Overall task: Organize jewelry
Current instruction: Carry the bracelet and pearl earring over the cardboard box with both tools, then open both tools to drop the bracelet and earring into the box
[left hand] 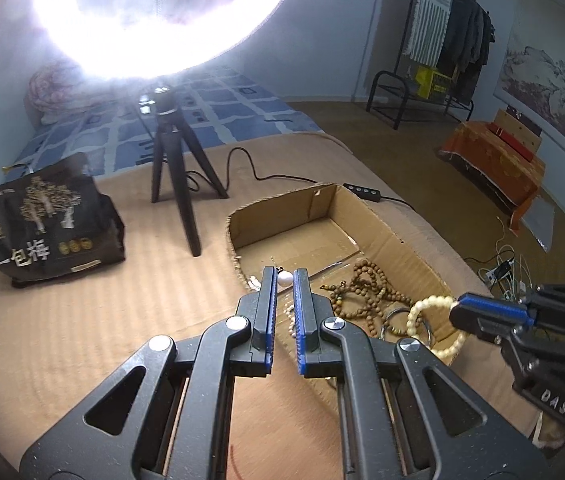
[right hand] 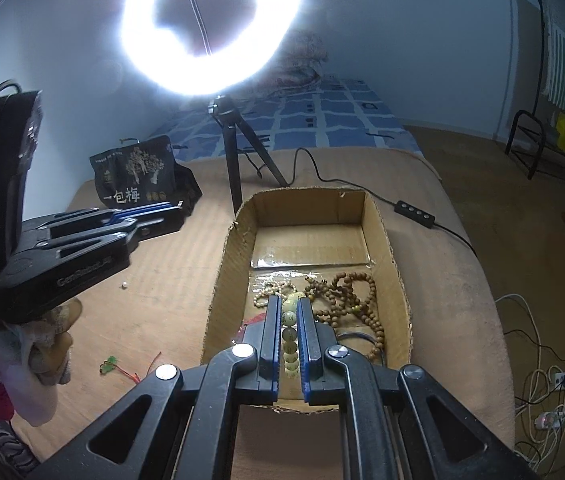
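Note:
My left gripper (left hand: 284,280) is shut on a white pearl (left hand: 285,278) with a small dark hook, held at the fingertips over the near left corner of an open cardboard box (left hand: 386,236). In the right wrist view the left gripper (right hand: 178,205) hangs above the bed, left of the box (right hand: 306,240). My right gripper (right hand: 289,302) is shut on a cream bead bracelet (right hand: 289,336) over the box's near end. The left wrist view shows that bracelet (left hand: 422,312) looping from the right gripper (left hand: 456,308). Brown wooden bead strings (right hand: 354,292) lie in the box.
A ring light on a black tripod (right hand: 238,152) stands behind the box, its cable and controller (right hand: 414,210) trailing right. A black snack bag (right hand: 142,180) sits at the back left. A small white bead (right hand: 124,285) and a green pendant on red cord (right hand: 108,364) lie on the bed.

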`<action>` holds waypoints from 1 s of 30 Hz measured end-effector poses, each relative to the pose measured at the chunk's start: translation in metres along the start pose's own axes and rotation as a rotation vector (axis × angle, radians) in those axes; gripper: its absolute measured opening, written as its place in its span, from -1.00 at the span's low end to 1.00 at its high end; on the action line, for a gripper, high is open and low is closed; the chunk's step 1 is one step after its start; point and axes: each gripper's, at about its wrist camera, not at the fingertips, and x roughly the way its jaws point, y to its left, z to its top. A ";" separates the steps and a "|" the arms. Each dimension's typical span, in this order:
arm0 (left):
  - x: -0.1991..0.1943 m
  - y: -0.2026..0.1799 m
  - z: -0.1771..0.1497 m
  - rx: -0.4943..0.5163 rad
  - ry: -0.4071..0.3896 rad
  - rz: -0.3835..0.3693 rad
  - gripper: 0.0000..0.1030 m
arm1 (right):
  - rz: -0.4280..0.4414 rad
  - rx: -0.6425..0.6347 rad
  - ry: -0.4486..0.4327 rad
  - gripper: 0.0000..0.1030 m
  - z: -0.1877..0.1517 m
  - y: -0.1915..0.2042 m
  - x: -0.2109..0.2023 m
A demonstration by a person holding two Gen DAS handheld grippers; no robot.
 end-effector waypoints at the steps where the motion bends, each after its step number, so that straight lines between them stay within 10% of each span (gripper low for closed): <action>1: 0.005 -0.003 0.001 0.003 0.005 -0.002 -0.88 | 0.003 0.003 0.005 -0.90 -0.001 -0.002 0.002; 22: 0.065 -0.018 0.001 0.010 0.086 -0.001 -0.88 | 0.012 0.063 0.080 -0.88 -0.012 -0.030 0.038; 27: 0.070 -0.021 0.000 0.015 0.105 -0.002 -0.88 | 0.011 0.076 0.079 -0.46 -0.012 -0.032 0.039; 30: 0.072 -0.021 0.000 0.008 0.117 0.001 -0.33 | 0.004 0.079 0.080 -0.35 -0.012 -0.033 0.039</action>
